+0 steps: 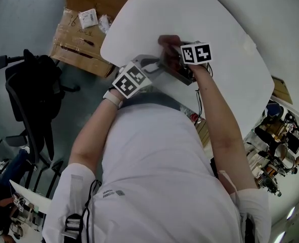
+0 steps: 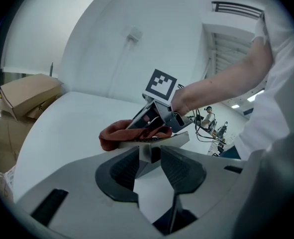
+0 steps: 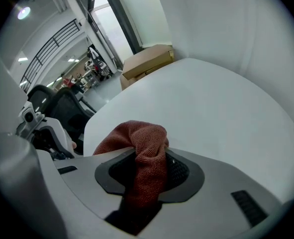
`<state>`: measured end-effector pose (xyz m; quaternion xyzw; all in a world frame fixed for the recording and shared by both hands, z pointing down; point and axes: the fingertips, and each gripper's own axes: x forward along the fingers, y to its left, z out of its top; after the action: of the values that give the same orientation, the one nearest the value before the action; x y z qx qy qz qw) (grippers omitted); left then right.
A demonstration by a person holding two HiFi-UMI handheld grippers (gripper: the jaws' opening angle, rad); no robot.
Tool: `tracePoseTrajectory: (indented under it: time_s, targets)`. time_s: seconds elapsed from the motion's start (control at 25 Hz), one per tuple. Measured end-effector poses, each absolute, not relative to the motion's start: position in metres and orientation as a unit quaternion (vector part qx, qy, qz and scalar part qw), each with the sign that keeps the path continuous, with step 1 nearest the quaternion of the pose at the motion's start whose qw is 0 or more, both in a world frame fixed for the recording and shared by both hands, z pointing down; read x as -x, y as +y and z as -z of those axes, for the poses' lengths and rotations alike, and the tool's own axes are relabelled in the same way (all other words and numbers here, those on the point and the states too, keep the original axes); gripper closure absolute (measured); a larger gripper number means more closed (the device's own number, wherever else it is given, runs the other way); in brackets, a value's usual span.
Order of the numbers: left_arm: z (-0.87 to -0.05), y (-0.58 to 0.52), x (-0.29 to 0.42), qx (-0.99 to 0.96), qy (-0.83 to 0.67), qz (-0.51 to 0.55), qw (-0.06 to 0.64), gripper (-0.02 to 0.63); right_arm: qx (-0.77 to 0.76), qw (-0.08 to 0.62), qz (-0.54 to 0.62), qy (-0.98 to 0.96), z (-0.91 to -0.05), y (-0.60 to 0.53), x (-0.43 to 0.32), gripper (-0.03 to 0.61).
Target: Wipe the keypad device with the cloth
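Note:
The grey keypad device (image 2: 179,139) is raised off the white table (image 1: 225,29), one edge pinched between the pads of my left gripper (image 2: 149,156). From overhead that left gripper (image 1: 150,65) reaches in from the left toward the dark device (image 1: 183,76). A red-brown cloth (image 3: 137,136) is bunched between the jaws of my right gripper (image 3: 147,163), which is shut on it. In the left gripper view the cloth (image 2: 114,136) lies over the device's top face, with the right gripper (image 2: 149,123) pressing down from above. In the head view the cloth (image 1: 168,41) shows beside the right gripper (image 1: 177,54).
Cardboard boxes (image 1: 83,29) stand on the floor past the table's left edge, and a box (image 3: 147,61) shows beyond its far end. A black office chair (image 1: 28,95) stands at the left. Cluttered benches (image 1: 278,135) fill the right side.

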<state>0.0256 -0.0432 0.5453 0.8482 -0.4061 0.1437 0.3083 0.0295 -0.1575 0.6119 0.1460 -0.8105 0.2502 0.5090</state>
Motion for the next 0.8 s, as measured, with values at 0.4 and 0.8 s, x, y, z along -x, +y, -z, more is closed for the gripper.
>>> tracePoseTrajectory:
  time_s: [0.4,0.8]
  targets:
    - [-0.542,-0.043,-0.029,-0.860,-0.387,-0.138,0.302,0.471,-0.136,0.495,-0.238,-0.825,-0.577,-0.144,-0.041,0.446]
    - [-0.543,-0.052,-0.037,-0.859,-0.377,-0.185,0.292,0.434,-0.122,0.453,-0.276,-0.839,-0.531,-0.093,-0.061,0.446]
